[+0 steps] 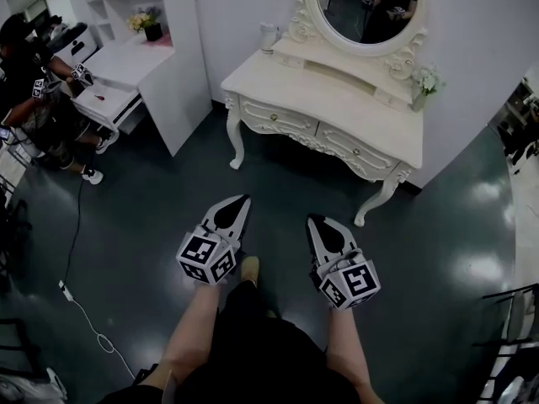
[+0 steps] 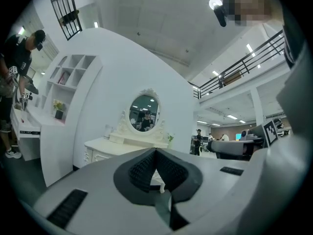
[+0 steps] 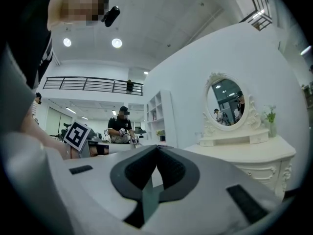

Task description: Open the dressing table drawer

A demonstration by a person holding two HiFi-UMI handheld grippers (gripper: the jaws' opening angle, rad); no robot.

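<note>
We're holding both grippers out in front, lower middle of the head view — left gripper [image 1: 239, 200] left of centre, right gripper [image 1: 317, 220] right of it, side by side and apart. Both sit level, tips aimed up-frame. Jaws are pressed together on each, nothing between them — bare left forearm [image 1: 195, 320] and right forearm [image 1: 347, 348] run back to the bottom edge.

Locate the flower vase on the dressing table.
Head view: the flower vase stands at the dressing table's right end, beside the oval mirror's base.
</note>
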